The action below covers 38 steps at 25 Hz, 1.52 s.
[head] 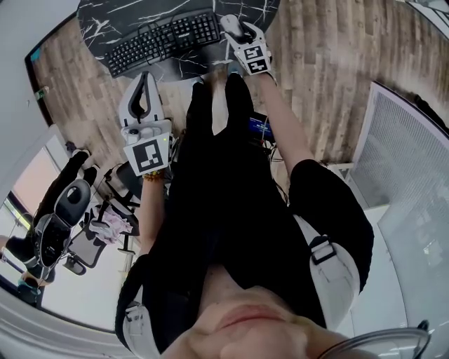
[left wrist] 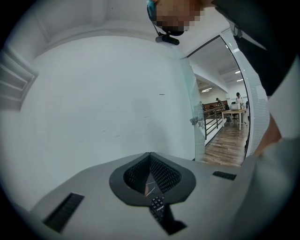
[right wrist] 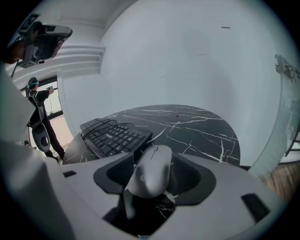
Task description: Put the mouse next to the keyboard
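A grey mouse [head: 231,25] lies on the black marble table [head: 133,15] just right of the black keyboard [head: 165,41]. My right gripper [head: 236,33] reaches over the table's near edge and stands open around it. In the right gripper view the mouse [right wrist: 152,169] sits between the dark pads [right wrist: 115,176], with a narrow gap on its right side, and the keyboard [right wrist: 112,136] lies just left of it. My left gripper [head: 145,80] hangs off the table over the wooden floor, shut and empty. Its tips [left wrist: 150,158] meet in front of a white wall.
The round table [right wrist: 201,129] stands against a white wall. The person's black-clad legs [head: 217,175] fill the middle of the head view. A black office chair [head: 66,210] and another person are at the left. A white grille panel [head: 400,147] stands at the right.
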Each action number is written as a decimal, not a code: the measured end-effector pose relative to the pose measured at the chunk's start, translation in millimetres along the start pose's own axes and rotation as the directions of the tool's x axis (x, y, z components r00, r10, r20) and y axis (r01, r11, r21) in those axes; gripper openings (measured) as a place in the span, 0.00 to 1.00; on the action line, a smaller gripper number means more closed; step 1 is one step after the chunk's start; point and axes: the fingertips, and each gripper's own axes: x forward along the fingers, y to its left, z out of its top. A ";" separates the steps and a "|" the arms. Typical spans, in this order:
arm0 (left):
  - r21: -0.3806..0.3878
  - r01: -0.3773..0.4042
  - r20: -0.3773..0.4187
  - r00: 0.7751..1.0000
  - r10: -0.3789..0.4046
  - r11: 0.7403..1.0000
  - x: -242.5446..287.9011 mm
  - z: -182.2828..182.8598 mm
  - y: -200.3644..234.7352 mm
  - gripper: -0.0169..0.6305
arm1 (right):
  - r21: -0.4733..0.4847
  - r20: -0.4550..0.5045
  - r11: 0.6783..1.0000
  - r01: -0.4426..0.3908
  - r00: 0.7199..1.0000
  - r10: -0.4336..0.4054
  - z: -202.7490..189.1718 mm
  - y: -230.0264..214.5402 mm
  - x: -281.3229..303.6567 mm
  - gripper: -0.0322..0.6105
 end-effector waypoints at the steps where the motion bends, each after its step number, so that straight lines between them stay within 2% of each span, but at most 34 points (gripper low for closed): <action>1: -0.004 -0.003 -0.001 1.000 0.003 1.000 -0.8 0.1 2.1 0.05 | -0.016 -0.020 1.000 0.002 1.000 -0.003 -1.5 1.9 1.8 0.44; 4: -0.009 -0.012 0.012 1.000 0.013 1.000 -4.3 -0.2 10.1 0.05 | -0.047 -0.077 0.999 0.012 0.997 -0.016 -7.6 6.5 8.0 0.45; 8: -0.038 -0.020 0.004 1.000 0.020 0.999 -13.3 -5.2 14.2 0.05 | -0.036 -0.155 0.997 0.062 0.986 -0.067 -13.5 4.8 6.4 0.48; 13: -0.063 -0.022 0.013 1.000 0.023 0.998 -16.5 -11.0 17.1 0.05 | -0.012 -0.261 1.000 0.021 0.965 -0.023 -23.8 6.9 14.9 0.50; 19: -0.107 -0.015 0.011 1.000 0.016 0.994 -22.7 -18.5 14.4 0.05 | -0.039 -0.369 0.999 0.024 0.929 -0.036 -25.4 1.9 22.4 0.50; 23: -0.124 -0.018 0.014 1.000 0.020 0.992 -26.4 -19.0 15.3 0.05 | -0.053 -0.399 0.998 0.031 0.916 -0.049 -24.2 -1.8 25.1 0.50; 27: -0.121 -0.016 0.027 0.999 0.020 0.993 -25.9 -17.2 17.9 0.05 | -0.027 -0.419 0.999 0.042 0.907 -0.049 -26.1 -4.1 24.2 0.50; 34: -0.125 -0.003 0.038 0.999 0.007 0.992 -15.0 -18.2 18.5 0.05 | 0.071 -0.396 0.989 0.130 0.914 -0.092 -22.1 -9.9 28.8 0.50; 38: -0.126 0.008 0.045 0.999 -0.003 0.992 -12.7 -16.9 14.2 0.05 | 0.077 -0.396 0.984 0.158 0.911 -0.115 -21.9 -10.7 27.0 0.50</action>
